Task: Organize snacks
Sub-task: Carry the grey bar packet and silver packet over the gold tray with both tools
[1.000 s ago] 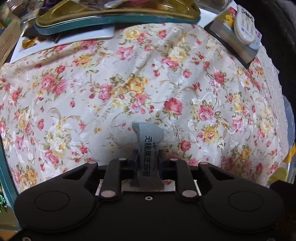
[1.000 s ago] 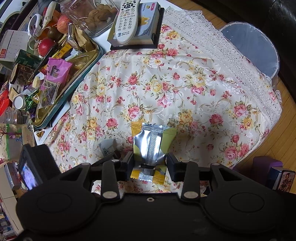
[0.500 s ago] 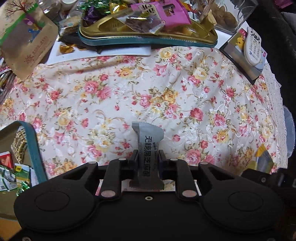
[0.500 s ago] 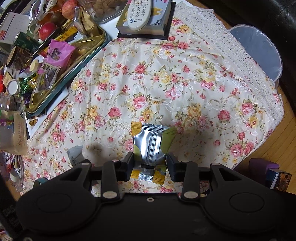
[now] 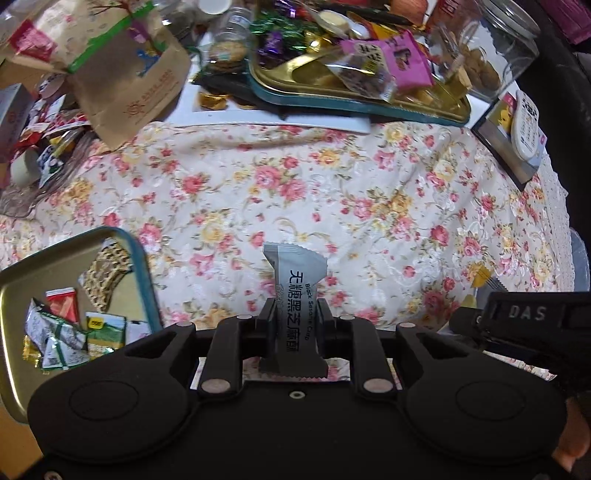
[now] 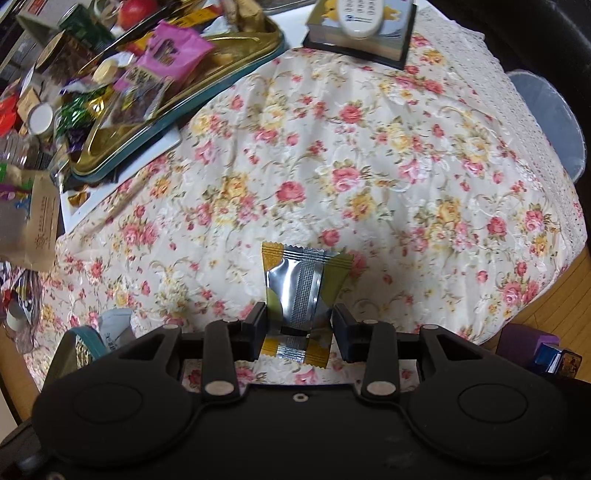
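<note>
My left gripper (image 5: 294, 319) is shut on a grey sesame-crisp packet (image 5: 295, 280) that stands upright between its pads, above the floral tablecloth (image 5: 332, 192). A gold tin with a teal rim (image 5: 142, 266) sits at the lower left and holds several small snack packets (image 5: 62, 332). My right gripper (image 6: 299, 323) is shut on a silver and yellow-green snack packet (image 6: 304, 280), also above the cloth. The same tin's corner (image 6: 83, 343) shows at the lower left of the right wrist view, with the grey packet (image 6: 116, 326) beside it. The right gripper's body (image 5: 524, 321) appears at the right of the left wrist view.
A large gold tray with a teal rim (image 5: 354, 107) (image 6: 177, 122) at the back is piled with sweets and a pink bag (image 5: 391, 62). A brown paper bag (image 5: 122, 74), a remote control on a box (image 6: 365, 22), a clear jar (image 5: 491, 48) and a grey bin (image 6: 550, 122) surround the cloth.
Both grippers have travelled left across the cloth with their packets held. The left view has pulled back and up, bringing the small tin of snacks and the cluttered back tray into sight.
</note>
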Tool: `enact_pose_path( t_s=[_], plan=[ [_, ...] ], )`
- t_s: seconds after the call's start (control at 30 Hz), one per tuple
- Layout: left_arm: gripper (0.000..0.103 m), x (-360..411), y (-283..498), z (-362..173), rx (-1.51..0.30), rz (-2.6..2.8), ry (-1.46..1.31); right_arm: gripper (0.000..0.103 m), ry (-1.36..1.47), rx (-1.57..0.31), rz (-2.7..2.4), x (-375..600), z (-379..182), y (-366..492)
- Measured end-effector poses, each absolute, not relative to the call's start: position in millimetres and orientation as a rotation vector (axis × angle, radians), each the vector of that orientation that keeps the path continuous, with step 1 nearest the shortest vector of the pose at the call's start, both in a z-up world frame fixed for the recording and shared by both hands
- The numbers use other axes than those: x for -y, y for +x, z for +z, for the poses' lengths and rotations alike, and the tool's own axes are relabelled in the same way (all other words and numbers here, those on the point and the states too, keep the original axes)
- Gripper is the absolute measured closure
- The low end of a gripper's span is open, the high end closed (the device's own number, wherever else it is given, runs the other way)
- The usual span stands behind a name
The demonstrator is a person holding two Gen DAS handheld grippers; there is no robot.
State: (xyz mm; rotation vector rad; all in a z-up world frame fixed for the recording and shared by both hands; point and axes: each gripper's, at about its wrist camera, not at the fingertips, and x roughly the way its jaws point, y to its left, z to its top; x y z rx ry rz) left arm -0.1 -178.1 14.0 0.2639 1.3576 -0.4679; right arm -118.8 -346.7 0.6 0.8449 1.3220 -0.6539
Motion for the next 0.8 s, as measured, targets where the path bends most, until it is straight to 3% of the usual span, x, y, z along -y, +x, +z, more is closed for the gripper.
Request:
enact_pose_path(
  t_s=[0.67, 0.8],
  plan=[
    [0.075, -11, 64, 25, -1.310, -0.157, 0.069, 0.063, 0.647, -1.334, -0.397, 214, 19, -38],
    [0.071, -36, 69, 31, -1.288, -0.137, 0.044, 0.063, 0.601, -1.322, -0.323, 186, 23, -30]
  ],
)
